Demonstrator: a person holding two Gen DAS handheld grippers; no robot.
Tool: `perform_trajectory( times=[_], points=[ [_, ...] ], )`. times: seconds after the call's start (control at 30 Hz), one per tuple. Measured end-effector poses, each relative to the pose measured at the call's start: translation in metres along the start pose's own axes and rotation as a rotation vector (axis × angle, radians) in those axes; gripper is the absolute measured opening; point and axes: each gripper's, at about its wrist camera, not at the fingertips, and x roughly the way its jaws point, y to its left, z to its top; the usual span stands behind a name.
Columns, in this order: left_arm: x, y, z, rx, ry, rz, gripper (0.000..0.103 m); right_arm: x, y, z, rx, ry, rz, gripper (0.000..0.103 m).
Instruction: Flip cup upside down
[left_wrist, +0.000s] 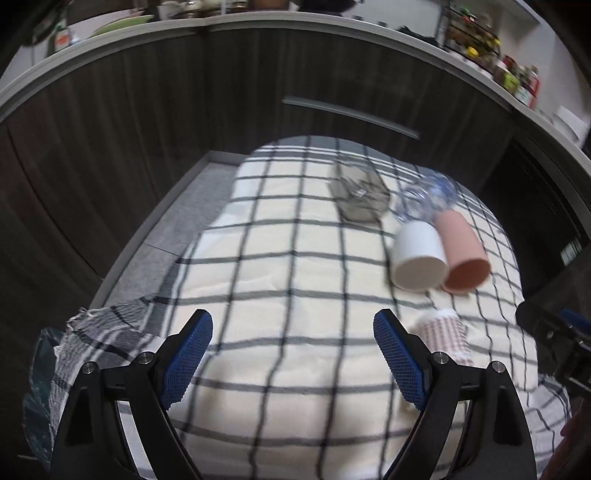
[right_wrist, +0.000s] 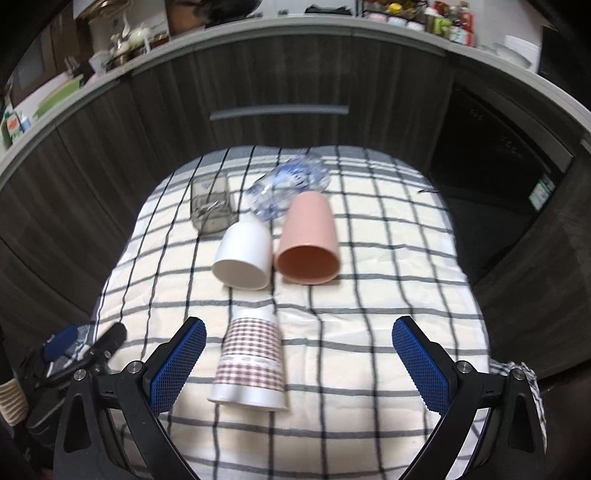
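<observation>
Several cups lie on their sides on a checked cloth (right_wrist: 388, 280). A white cup (right_wrist: 244, 254) and a pink cup (right_wrist: 308, 242) lie side by side, mouths toward me; they also show in the left wrist view, white (left_wrist: 419, 258) and pink (left_wrist: 463, 256). A plaid paper cup (right_wrist: 251, 363) lies nearest, between my right gripper's fingers; it shows in the left view (left_wrist: 445, 334). A grey clear cup (right_wrist: 211, 206) and a clear blue-patterned cup (right_wrist: 290, 188) lie farther back. My right gripper (right_wrist: 299, 365) is open. My left gripper (left_wrist: 293, 358) is open and empty, left of the cups.
Dark wood cabinets with a drawer handle (right_wrist: 279, 110) stand behind the table. A cluttered counter (right_wrist: 258, 27) runs above them. A dark appliance (right_wrist: 498, 147) is at the right. Grey floor (left_wrist: 177, 221) shows left of the cloth.
</observation>
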Motion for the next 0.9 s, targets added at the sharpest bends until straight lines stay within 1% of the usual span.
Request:
perform_trajectory(
  times=[0.13,0.27,0.33,0.4,0.5,0.57,0.8,0.87,0.9],
  points=[
    [0.007,0.012,0.003,-0.022,-0.026,0.037,0.089,0.023,0.013,0.007,-0.024,0.096,0.017,0.101],
    [0.016,0.019,0.006,-0.045,-0.021,0.039,0.089,0.053,0.018,0.010,-0.016,0.235,0.026,0.100],
    [0.019,0.020,0.007,-0.052,-0.016,0.036,0.089,0.063,0.020,0.011,-0.020,0.286,0.029,0.096],
    [0.021,0.020,0.008,-0.055,-0.016,0.032,0.089,0.076,0.022,0.015,-0.025,0.353,0.031,0.095],
    [0.020,0.018,0.010,-0.055,-0.027,0.027,0.089,0.097,0.022,0.019,-0.021,0.479,0.043,0.086],
    [0.020,0.017,0.010,-0.055,-0.028,0.022,0.089,0.109,0.024,0.021,-0.028,0.560,0.039,0.085],
    [0.026,0.021,0.014,-0.088,-0.007,-0.006,0.089,0.142,0.031,0.029,-0.051,0.744,0.028,0.083],
    [0.029,0.023,0.015,-0.096,-0.002,-0.009,0.089,0.151,0.033,0.028,-0.049,0.792,0.031,0.080],
    [0.029,0.023,0.015,-0.100,0.000,-0.011,0.089,0.156,0.035,0.026,-0.051,0.824,0.034,0.074]
  ],
)
